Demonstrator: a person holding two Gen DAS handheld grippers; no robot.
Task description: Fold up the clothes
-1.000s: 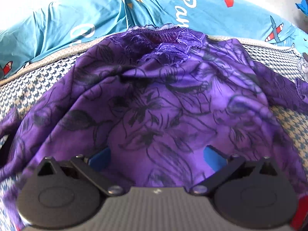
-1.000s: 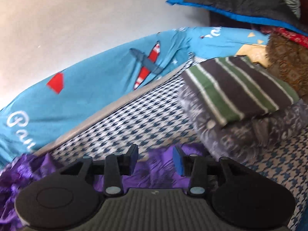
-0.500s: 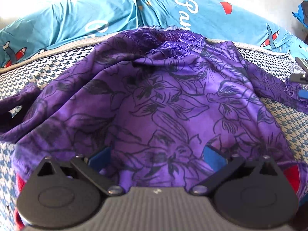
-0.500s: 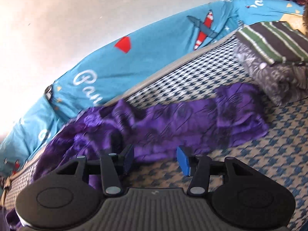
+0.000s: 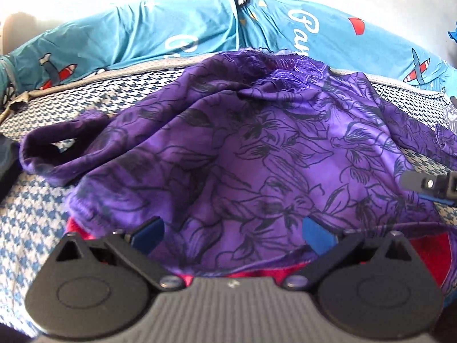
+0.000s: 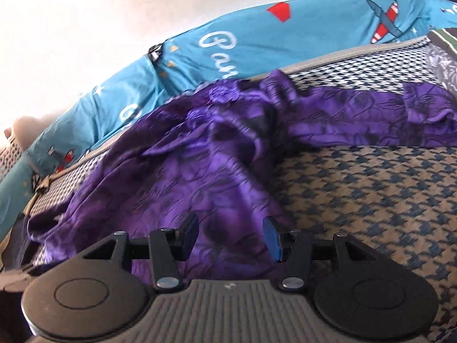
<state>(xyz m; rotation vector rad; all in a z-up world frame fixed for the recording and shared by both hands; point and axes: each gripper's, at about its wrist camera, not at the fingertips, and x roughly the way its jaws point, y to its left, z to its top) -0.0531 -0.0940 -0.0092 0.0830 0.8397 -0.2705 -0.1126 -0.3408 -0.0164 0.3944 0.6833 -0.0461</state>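
A purple garment with black flower outlines (image 5: 257, 148) lies crumpled on the blue-and-cream houndstooth bed cover (image 5: 34, 228). Its neckline points at the far pillows, and a red lining (image 5: 422, 245) shows at the near hem. My left gripper (image 5: 232, 235) hovers over that hem, its jaws wide open and the cloth below them. One sleeve (image 5: 51, 148) loops out to the left, and the other sleeve (image 6: 400, 120) stretches to the right. My right gripper (image 6: 231, 237) is open above the garment's (image 6: 200, 171) right side, with nothing pinched. Its tip (image 5: 428, 184) shows at the right edge of the left wrist view.
Teal bolsters printed with planes and white script (image 5: 171, 34) line the far edge of the bed under a white wall. A folded striped cloth on a grey patterned one (image 6: 445, 45) sits at the far right. Bare houndstooth cover (image 6: 371, 200) lies right of the garment.
The right gripper swung left, away from the folded pile, and now sits over the garment's body. The left gripper drew back toward the near hem, and the red lining and left sleeve came into view.
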